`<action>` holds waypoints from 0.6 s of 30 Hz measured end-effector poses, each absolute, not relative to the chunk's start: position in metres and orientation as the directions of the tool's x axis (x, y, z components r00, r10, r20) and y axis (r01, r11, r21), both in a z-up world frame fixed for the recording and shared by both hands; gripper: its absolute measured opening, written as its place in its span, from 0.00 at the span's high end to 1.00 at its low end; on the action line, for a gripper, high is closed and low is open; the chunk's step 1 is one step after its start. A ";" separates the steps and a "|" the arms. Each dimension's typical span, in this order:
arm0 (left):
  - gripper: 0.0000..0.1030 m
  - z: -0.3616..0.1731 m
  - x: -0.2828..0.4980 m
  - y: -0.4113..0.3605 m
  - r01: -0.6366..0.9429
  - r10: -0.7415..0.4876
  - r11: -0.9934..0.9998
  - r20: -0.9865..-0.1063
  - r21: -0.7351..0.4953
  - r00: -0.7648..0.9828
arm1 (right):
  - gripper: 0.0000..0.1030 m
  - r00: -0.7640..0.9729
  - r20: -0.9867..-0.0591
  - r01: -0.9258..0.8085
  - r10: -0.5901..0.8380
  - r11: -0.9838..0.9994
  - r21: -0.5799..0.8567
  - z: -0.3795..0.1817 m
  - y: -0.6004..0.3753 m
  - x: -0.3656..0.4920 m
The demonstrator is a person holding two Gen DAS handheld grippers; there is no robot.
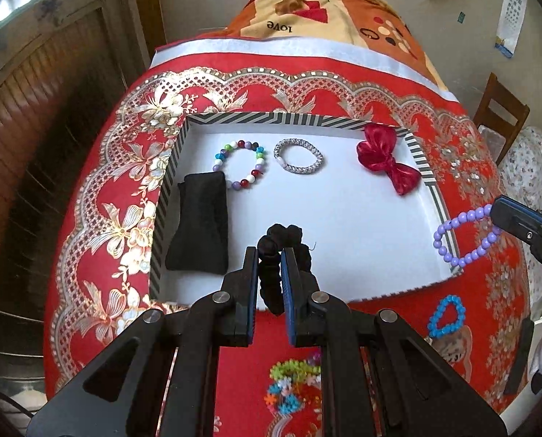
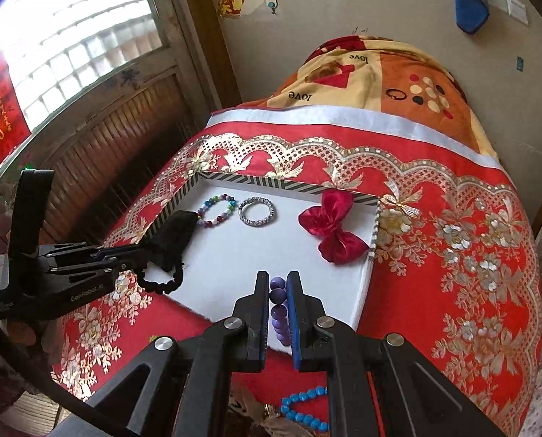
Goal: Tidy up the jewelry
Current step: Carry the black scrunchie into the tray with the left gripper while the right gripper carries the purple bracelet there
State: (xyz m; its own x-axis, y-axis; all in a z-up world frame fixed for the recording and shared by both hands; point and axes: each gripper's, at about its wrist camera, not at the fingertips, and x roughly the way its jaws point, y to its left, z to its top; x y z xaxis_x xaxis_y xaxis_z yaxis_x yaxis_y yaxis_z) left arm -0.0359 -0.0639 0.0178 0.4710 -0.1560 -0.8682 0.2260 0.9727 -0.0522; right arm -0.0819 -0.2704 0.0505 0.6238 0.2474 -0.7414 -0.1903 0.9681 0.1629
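A white tray with a striped rim (image 1: 300, 119) (image 2: 281, 184) lies on the red cloth. In it are a multicoloured bead bracelet (image 1: 242, 164) (image 2: 218, 210), a silver bracelet (image 1: 299, 155) (image 2: 257, 211), a red bow (image 1: 387, 158) (image 2: 331, 229) and a black cloth (image 1: 201, 224). My left gripper (image 1: 269, 255) (image 2: 141, 255) is shut on a black scrunchie (image 1: 274, 273) (image 2: 161, 284) over the tray's near edge. My right gripper (image 2: 279, 284) (image 1: 500, 215) is shut on a purple bead bracelet (image 2: 280, 313) (image 1: 464, 236) at the tray's near right corner.
A blue bead bracelet (image 1: 447, 317) (image 2: 303, 411) and a multicoloured flower bracelet (image 1: 292, 382) lie on the red cloth (image 1: 99, 218) near me. An orange blanket (image 1: 325, 7) lies behind the tray. A wooden chair (image 1: 500, 113) stands at right, a wooden wall panel (image 1: 34, 127) at left.
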 end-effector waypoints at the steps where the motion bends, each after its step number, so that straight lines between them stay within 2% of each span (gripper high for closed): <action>1: 0.89 0.017 -0.033 -0.064 0.226 -0.155 0.973 -0.869 -0.052 0.469 | 0.92 0.620 -0.744 -0.192 0.249 0.968 0.164 0.049 -0.269 -0.078; 18: 0.89 -0.019 0.019 -0.058 0.205 -0.171 0.974 -0.900 -0.094 0.400 | 0.92 0.521 -0.794 -0.256 0.312 0.945 0.203 0.009 -0.225 0.002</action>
